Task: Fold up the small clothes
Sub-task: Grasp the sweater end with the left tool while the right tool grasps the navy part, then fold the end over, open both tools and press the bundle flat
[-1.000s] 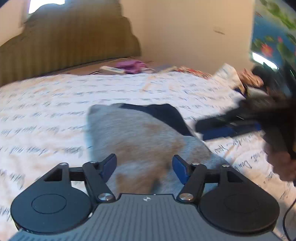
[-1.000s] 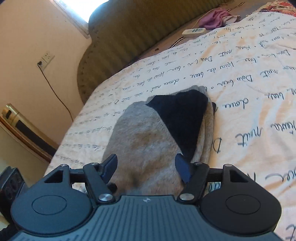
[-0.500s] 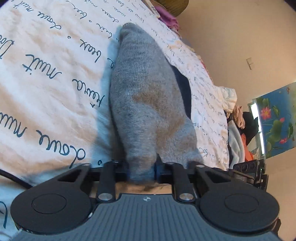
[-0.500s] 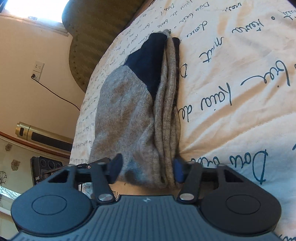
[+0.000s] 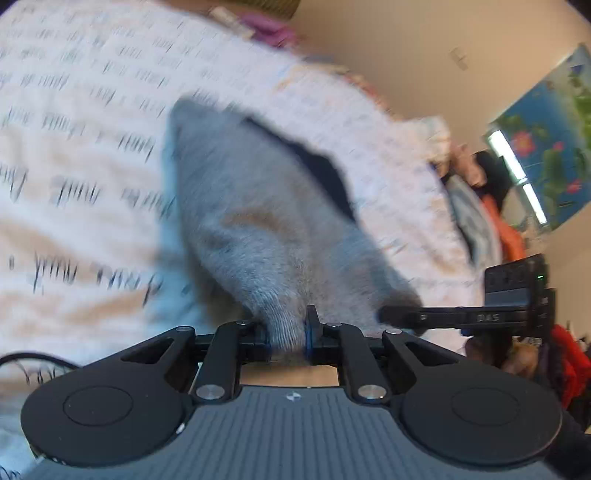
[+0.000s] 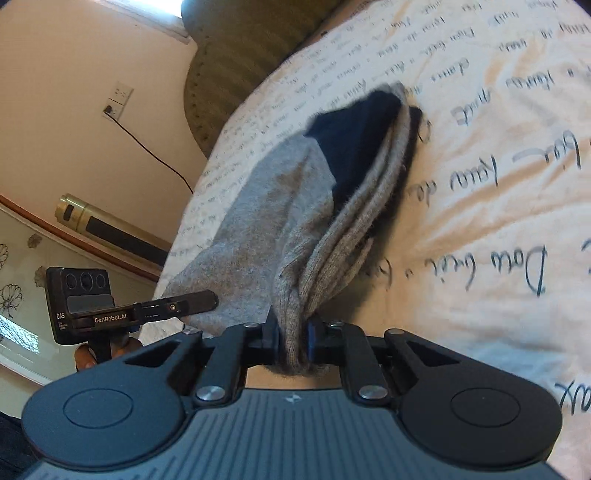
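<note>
A grey sock (image 5: 258, 221) with a navy patch (image 5: 317, 166) lies on the script-printed bed sheet (image 5: 74, 147). My left gripper (image 5: 286, 338) pinches the sock's near grey end, jaws still closing, pads pressing the knit. In the right wrist view the same sock (image 6: 266, 221) shows layered edges and its navy patch (image 6: 354, 140). My right gripper (image 6: 291, 339) squeezes the bunched near edge of those layers, jaws also closing. Each gripper appears in the other's view: the right gripper (image 5: 402, 317) at the sock's right corner, the left gripper (image 6: 207, 299) at its left corner.
An olive padded headboard (image 6: 240, 55) stands at the far end of the bed. A wall socket (image 6: 118, 99) with a dangling cable is on the left wall. A pile of clothes (image 5: 480, 206) sits at the bed's right side, and a purple cloth (image 5: 266, 26) lies far back.
Both grippers went from open over the sock to pinched on its near edge. The sock's near end has bunched up and lifted off the sheet, and both views have tilted.
</note>
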The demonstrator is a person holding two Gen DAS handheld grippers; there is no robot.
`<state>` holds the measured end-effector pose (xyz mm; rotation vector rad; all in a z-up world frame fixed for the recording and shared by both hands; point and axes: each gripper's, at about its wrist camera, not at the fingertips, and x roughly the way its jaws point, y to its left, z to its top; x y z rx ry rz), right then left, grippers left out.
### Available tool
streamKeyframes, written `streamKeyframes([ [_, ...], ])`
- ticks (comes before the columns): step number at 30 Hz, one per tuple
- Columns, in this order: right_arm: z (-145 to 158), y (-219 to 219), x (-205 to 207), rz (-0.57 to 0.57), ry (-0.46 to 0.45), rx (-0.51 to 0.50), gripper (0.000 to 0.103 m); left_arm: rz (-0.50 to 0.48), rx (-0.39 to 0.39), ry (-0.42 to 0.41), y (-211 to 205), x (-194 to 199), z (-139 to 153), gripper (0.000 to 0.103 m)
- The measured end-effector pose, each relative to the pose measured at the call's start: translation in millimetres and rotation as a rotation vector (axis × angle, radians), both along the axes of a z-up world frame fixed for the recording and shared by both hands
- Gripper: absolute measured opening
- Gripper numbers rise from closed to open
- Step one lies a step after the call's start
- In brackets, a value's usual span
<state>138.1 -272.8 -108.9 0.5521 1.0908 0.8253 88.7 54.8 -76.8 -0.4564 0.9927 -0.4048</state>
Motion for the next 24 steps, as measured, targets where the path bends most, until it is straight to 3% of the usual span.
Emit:
streamKeyframes([
  [2, -17.6, -3.2, 3.7, -0.045, 0.061, 0.002, 0.017, 0.032, 0.022, 0.046, 5.9, 2.0, -23.1, 0.024],
  [3, -17.4, -7.2, 3.6, -0.058, 0.07, 0.026, 0.018, 0.052, -0.005, 0.056, 10.8, 2.1, -25.9, 0.03],
  [5, 0.4, -16.8, 2.2, -0.083, 0.025, 0.009, 0.03, 0.074, -0.018, 0.034, 20.1, -2.6, -12.8, 0.036],
  [7, 24.2, -29.8, 4.6, -0.125, -0.066, -0.007, 0.074, 0.098, 0.044, -0.047, 27.9, -12.8, 11.7, 0.046],
  [8, 36.5, -36.5, 7.0, -0.156, -0.12, -0.006, 0.08, 0.107, 0.066, -0.091, 30.8, -17.0, 24.1, 0.051],
  [11, 63.8, -38.1, 29.3, -0.198, -0.202, 0.04, 0.081, 0.133, 0.16, -0.267, 22.1, -26.0, 60.5, 0.057],
  [13, 76.6, -22.5, 49.9, -0.199, -0.233, 0.08, 0.081, 0.128, 0.258, -0.386, -3.5, -25.5, 70.0, 0.061],
  [17, 75.1, 34.4, 94.7, -0.146, -0.231, 0.06, 0.081, 0.054, 0.403, -0.385, -57.7, -2.2, 40.5, 0.057],
  [19, 65.3, 59.3, 111.2, -0.129, -0.237, -0.044, 0.08, 0.01, 0.476, -0.408, -76.1, 2.2, 23.6, 0.057],
  [21, 44.0, 78.1, 122.2, -0.126, -0.239, -0.232, 0.078, -0.037, 0.603, -0.444, -88.9, 2.6, 2.6, 0.058],
  [23, 31.7, 75.6, 119.2, -0.118, -0.323, -0.232, 0.077, -0.058, 0.606, -0.444, -86.6, 5.0, -13.8, 0.06],
  [24, 30.9, 75.5, 119.0, -0.127, -0.323, -0.229, 0.077, -0.066, 0.612, -0.465, -85.3, 4.0, -18.0, 0.061],
])
